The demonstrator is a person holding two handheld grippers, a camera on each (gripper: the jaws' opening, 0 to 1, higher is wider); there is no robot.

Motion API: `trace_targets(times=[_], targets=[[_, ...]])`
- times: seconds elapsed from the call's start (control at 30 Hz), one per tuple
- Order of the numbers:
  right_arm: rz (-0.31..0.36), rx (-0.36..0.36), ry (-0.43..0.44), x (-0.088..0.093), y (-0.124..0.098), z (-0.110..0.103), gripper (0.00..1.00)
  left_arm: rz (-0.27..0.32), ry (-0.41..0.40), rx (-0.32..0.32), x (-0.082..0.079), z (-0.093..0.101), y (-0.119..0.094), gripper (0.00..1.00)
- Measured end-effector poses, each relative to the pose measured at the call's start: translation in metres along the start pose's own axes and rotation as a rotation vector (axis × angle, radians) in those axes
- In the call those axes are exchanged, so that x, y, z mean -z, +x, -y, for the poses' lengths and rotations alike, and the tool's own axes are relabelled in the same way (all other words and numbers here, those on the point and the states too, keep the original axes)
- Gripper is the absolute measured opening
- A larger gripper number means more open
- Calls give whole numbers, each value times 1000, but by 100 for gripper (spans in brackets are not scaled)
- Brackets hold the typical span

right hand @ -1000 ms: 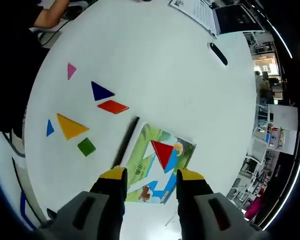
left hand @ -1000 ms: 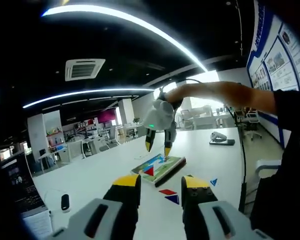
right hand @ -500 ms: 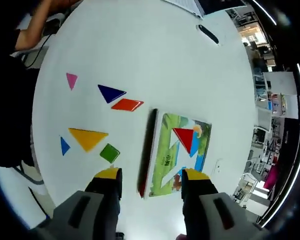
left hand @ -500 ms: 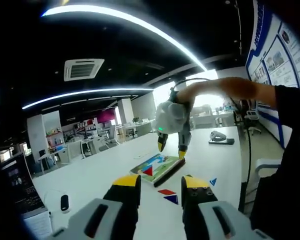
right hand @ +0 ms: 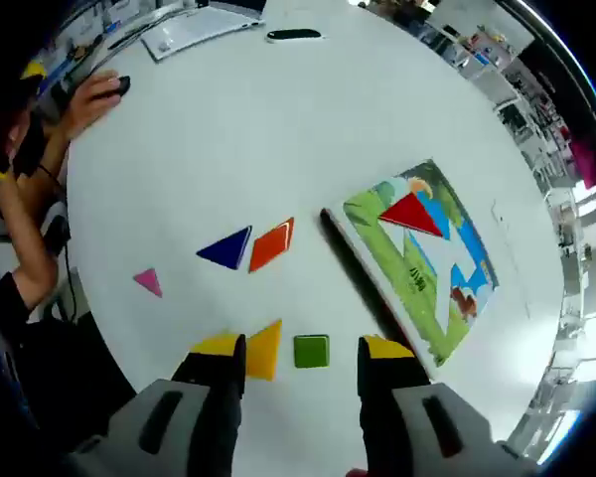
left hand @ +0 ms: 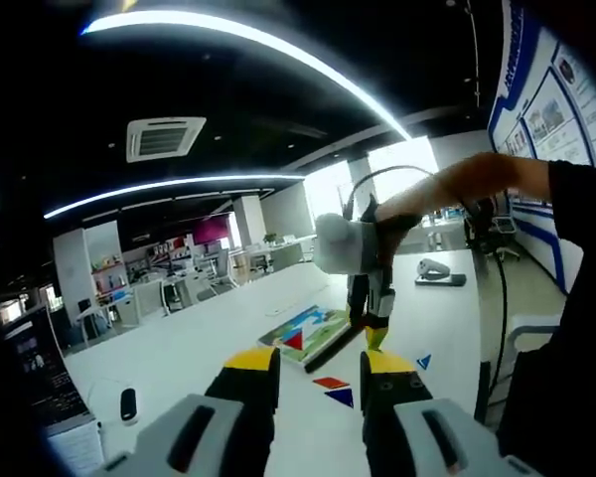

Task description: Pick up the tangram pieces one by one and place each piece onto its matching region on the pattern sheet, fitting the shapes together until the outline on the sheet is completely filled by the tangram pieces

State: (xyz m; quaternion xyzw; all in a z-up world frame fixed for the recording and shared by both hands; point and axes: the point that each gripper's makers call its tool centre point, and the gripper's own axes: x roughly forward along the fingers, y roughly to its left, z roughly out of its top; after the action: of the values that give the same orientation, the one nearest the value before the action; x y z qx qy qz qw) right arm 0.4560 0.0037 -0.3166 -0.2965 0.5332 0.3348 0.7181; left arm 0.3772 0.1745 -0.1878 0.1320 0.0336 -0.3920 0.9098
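your right hand-held gripper (right hand: 301,350) hung over the white surface (right hand: 278,129) with its yellow-tipped jaws spread apart and nothing between them. in the right gripper view the green square (right hand: 311,351) lay in the gap between the jaw tips, flat on the surface, and the yellow triangle (right hand: 264,348) lay just beside the square, partly hidden behind one jaw tip. beyond them the dark blue triangle (right hand: 226,248) and the orange parallelogram (right hand: 272,244) sat side by side, nearly touching, and the small pink triangle (right hand: 148,283) lay apart from them nearer the surface's edge. the pattern sheet (right hand: 417,263) rested on a board with a dark edge, off to the side of the loose pieces, with the red triangle (right hand: 415,214) already lying on its printed picture. at the far rim of the surface a person's hand (right hand: 91,94) rested near a small dark object, and a black pen-like item (right hand: 294,35) lay by some papers.

your left hand-held gripper (left hand: 319,373) was held low and level, its jaws likewise parted and empty. in the left gripper view the right hand-held gripper (left hand: 372,328) pointed down from your outstretched arm, close above the near end of the pattern sheet (left hand: 313,328). a small blue triangle (left hand: 424,362) lay alone toward the surface's edge.
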Motion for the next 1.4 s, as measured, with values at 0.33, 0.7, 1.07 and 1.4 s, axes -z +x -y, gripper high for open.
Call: trace_targets(times=[0.33,0.7,1.07,1.4], targets=[[-20,-63,209,29,12,-20,50,4,0,-1,0,-1,-2,34],[-60,-85,267,47,26,-35,47,-50,52,18,11,4,-4,34],[-108,-81,295,60,34,-36,41,-65,109,62,12,17,0,36],[-115,-37,268,59,35,-31,34,-57,113,55,9,16,-2,36]])
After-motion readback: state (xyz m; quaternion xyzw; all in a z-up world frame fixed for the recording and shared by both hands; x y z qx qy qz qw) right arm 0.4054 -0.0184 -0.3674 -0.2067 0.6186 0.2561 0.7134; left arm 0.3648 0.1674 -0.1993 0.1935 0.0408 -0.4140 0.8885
